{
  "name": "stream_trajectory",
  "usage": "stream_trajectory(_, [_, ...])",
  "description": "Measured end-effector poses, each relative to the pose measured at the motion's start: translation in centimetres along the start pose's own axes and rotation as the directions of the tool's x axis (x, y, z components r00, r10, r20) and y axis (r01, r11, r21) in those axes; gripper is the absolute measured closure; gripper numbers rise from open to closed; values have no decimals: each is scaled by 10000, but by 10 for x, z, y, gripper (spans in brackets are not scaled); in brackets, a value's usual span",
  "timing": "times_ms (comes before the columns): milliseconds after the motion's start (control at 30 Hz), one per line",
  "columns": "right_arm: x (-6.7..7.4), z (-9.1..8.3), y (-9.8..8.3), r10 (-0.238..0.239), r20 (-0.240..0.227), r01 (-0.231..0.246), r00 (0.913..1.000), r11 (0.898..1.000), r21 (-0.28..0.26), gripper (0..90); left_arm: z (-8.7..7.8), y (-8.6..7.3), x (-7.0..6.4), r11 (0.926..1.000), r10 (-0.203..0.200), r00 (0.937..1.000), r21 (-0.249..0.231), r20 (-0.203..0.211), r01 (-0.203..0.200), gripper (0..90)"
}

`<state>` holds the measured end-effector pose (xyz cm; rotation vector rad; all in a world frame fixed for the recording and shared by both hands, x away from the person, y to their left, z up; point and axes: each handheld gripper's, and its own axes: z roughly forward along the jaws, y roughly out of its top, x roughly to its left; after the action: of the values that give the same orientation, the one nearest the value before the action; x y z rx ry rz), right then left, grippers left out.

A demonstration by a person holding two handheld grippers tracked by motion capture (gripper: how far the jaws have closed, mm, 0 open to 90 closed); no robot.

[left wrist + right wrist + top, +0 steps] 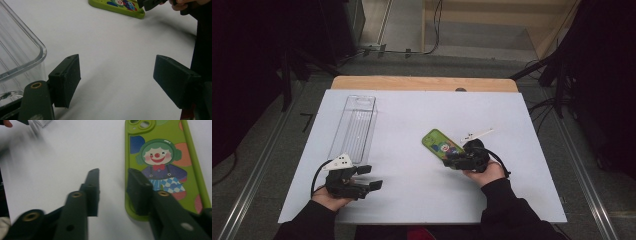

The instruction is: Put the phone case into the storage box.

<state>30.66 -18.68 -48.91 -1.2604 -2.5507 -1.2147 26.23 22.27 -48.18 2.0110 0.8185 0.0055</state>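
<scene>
A: Since the green phone case (pixel 172 167) lies flat, clown side up, on the white tabletop (pixel 412 165) right of the middle, how are you going at it?

B: I've got my right gripper (pixel 112 187) at its near end. The jaws are partly spread, one over the case's rim, the other over bare tabletop beside it; nothing is pinched between them.

A: So what makes a clean grab?

B: I reckon I should straddle the raised edge squarely, lower until the pads flank the rim, then close slowly so the case doesn't skate away on that smooth surface.

A: And your other hand?

B: My left gripper (pixel 116 80) rests near the front-left edge, jaws spread and empty, just beside the clear plastic tray (pixel 354 125), well apart from the case.
</scene>
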Motion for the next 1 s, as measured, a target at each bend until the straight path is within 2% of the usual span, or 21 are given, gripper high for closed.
stream_trajectory(67, [1,-5,-1,-82,100,83,9999,9999,-101,481,0,0,0,10000,-18,10000,-2,-13,18,222])
stream_trajectory(267, [-1,-20,-9,-192,198,201,9996,9987,-478,350,0,0,0,10000,-22,10000,-6,-8,22,222])
stream_trajectory(400, [-2,-28,-14,-133,299,151,9995,9980,-612,301,0,0,0,10000,-17,10000,-8,-2,17,222])
stream_trajectory(533, [-2,-33,-19,-214,196,228,9996,9971,-720,267,0,0,0,10000,-24,10000,-34,24,25,222])
stream_trajectory(833, [-4,-40,-29,-153,309,177,9994,9966,-811,242,0,1,0,10000,-47,10000,-66,54,47,222])
stream_trajectory(933, [-5,-43,-32,-128,215,148,9997,9955,-932,187,0,1,0,9999,-72,10000,-83,51,73,222])
stream_trajectory(1000, [-5,-45,-35,-106,279,128,9996,9966,-817,150,0,1,0,9999,-83,10000,-80,42,84,222])
